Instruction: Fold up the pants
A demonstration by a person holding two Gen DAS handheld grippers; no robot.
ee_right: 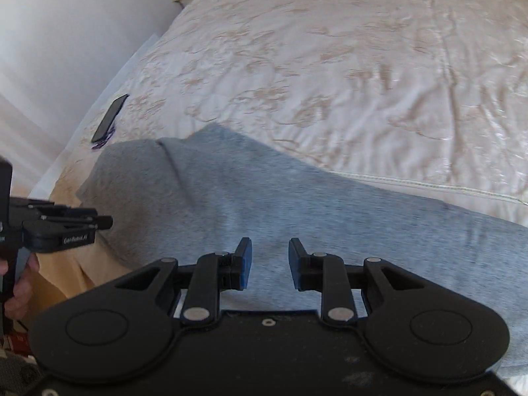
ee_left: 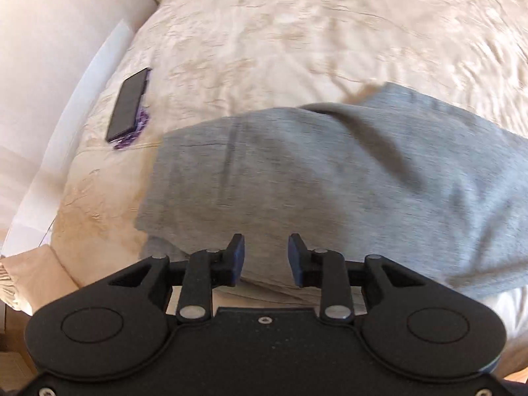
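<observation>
so we have the grey pants point(ee_right: 250, 204) lying across the near edge of the bed point(ee_right: 363, 66), a phone point(ee_left: 127, 109) off to their left, and both our left gripper point(ee_left: 266, 259) and right gripper point(ee_right: 268, 264) hover over the cloth with fingers spread and nothing between them. we judge the fabric soft, light and floppy, so it will sag and bunch. we'd pinch it at a hem or edge, one gripper per corner.

Matt grey knit pants point(ee_left: 330, 171) lie on a sheeny, embroidered cream bedspread point(ee_left: 297, 33).
</observation>
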